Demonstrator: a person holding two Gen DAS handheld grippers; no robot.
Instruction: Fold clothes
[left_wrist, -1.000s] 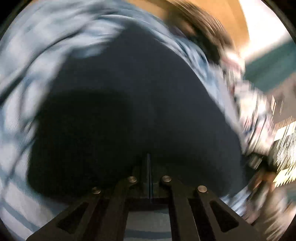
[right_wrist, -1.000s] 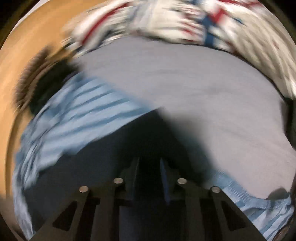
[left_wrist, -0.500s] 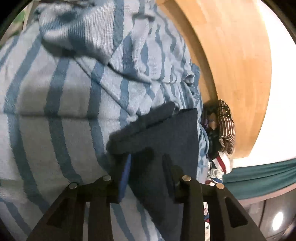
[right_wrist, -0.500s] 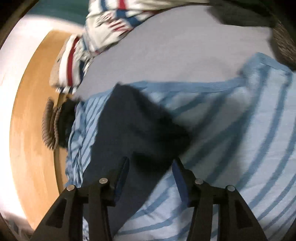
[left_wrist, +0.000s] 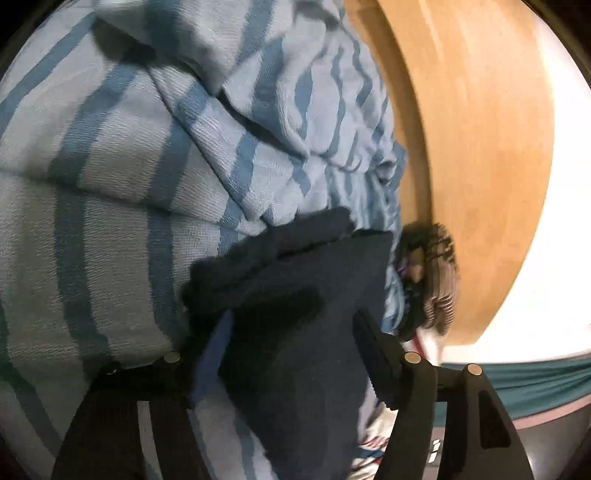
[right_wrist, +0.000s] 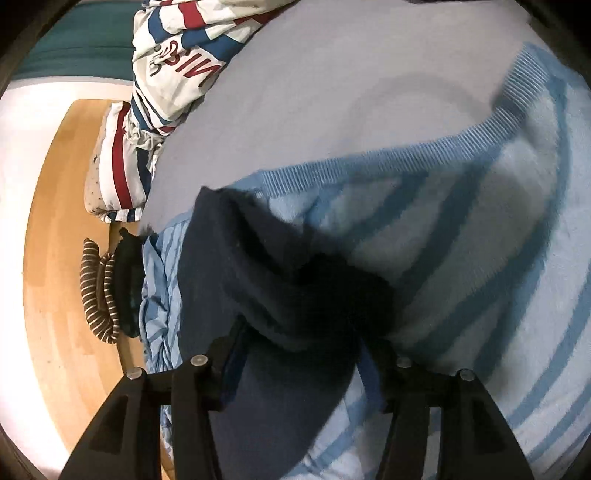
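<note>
In the left wrist view, the dark navy garment (left_wrist: 306, 314) is seen lying on the blue striped garment (left_wrist: 110, 206) near the bed's edge, with the left tool (left_wrist: 291, 354) opening around it, pads clear; its lower part is hidden by the tool and its shape blurred. In the right wrist view, the right tool (right_wrist: 299, 354) is seen parted astride the same cloth without pressing it, so the folding is judged barely begun; the patterned pile (right_wrist: 173, 66) at the far edge remains unfolded.

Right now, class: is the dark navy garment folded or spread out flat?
Folded, at least partly: the dark navy garment lies doubled on the striped blue sweater, one layer's edge overlapping another. How neatly, cannot tell.
</note>
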